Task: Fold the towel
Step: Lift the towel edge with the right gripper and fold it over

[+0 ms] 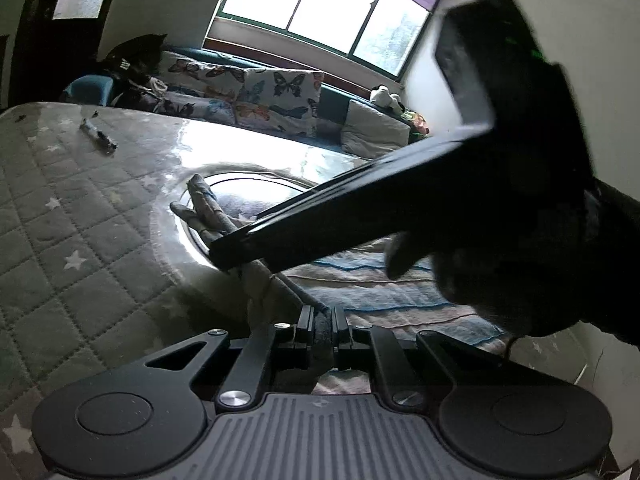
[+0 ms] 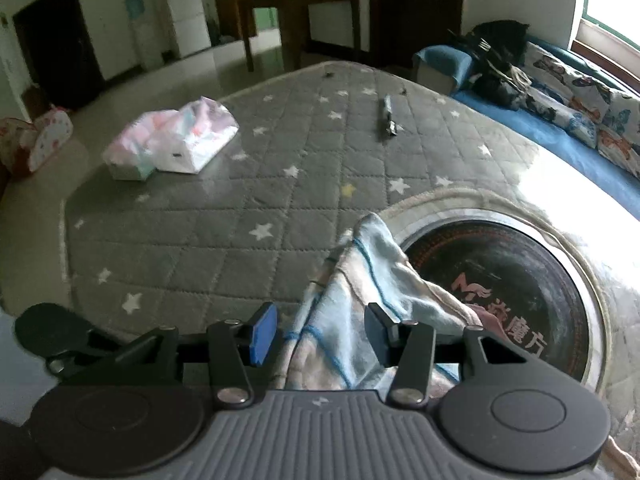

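A striped towel (image 2: 340, 280) in pale blue, pink and white lies bunched on the grey quilted star cover (image 2: 200, 240), partly over a round black inset. In the right wrist view my right gripper (image 2: 322, 330) stands open, the towel rising between its fingers without being pinched; the blue pad (image 2: 262, 334) is clear of the cloth. My left gripper (image 1: 322, 328) is shut on a folded edge of the towel (image 1: 380, 288) and holds it off the cover. In the left wrist view the right gripper (image 1: 240, 236) crosses the picture, its tips over a raised towel corner (image 1: 200, 200).
The round black inset (image 2: 500, 280) with a steel ring sits at the right of the cover. Tissue packs (image 2: 172, 144) lie at the far left, and a dark pen-like object (image 2: 387, 118) at the far middle. A sofa with butterfly cushions (image 1: 260, 96) stands beyond the table.
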`<state>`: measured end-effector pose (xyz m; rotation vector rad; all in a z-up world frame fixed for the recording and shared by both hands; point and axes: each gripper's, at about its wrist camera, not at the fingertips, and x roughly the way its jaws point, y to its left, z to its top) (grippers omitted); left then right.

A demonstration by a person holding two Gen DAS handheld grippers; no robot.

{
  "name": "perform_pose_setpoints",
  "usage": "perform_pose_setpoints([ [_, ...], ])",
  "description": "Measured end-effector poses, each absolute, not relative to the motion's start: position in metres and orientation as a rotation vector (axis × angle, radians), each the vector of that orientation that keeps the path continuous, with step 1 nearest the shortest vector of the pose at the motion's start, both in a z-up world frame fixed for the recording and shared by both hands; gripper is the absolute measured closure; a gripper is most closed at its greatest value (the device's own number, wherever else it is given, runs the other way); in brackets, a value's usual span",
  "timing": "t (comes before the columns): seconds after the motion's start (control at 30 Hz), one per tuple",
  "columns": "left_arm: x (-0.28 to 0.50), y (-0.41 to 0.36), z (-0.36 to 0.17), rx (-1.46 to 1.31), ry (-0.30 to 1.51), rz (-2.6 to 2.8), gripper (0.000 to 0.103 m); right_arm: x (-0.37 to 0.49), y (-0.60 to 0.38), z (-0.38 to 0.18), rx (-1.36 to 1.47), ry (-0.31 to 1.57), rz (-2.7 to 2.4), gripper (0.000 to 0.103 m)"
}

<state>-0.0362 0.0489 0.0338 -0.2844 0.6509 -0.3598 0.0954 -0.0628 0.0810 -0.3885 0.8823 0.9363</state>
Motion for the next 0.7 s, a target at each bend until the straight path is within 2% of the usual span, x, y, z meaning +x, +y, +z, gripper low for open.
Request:
perform_pose_setpoints([
  [0.2, -0.034, 0.038, 0.032, -0.264, 0.654, -0.376, 0.094, 0.099, -0.059, 0.071, -0.389, 0.887, 0.895, 0.057],
  [0.23, -0.034, 0.036, 0.033, -0.258, 0.654, -0.376, 0.094, 0.098, -0.06, 0.07, -0.39, 0.882, 0.889, 0.06],
  [0.37, -0.035, 0.03, 0.034, -0.237, 0.652, -0.391, 0.093, 0.094, -0.07, 0.066, -0.41, 0.846, 0.846, 0.088],
  [0.4, -0.037, 0.028, 0.035, -0.229, 0.65, -0.398, 0.092, 0.093, -0.074, 0.066, -0.403, 0.841, 0.838, 0.09],
  [0.5, -0.04, 0.022, 0.04, -0.198, 0.634, -0.43, 0.084, 0.095, -0.096, 0.068, -0.352, 0.834, 0.821, 0.094],
  [0.53, -0.042, 0.02, 0.041, -0.183, 0.625, -0.445, 0.075, 0.096, -0.104, 0.069, -0.335, 0.831, 0.816, 0.095],
  [0.57, -0.043, 0.017, 0.043, -0.169, 0.616, -0.457, 0.06, 0.097, -0.113, 0.071, -0.316, 0.827, 0.808, 0.095],
  [0.63, -0.046, 0.011, 0.045, -0.14, 0.598, -0.478, 0.045, 0.101, -0.135, 0.073, -0.274, 0.821, 0.791, 0.095],
  [0.7, -0.048, 0.006, 0.046, -0.115, 0.583, -0.495, 0.044, 0.104, -0.157, 0.074, -0.226, 0.82, 0.772, 0.096],
])
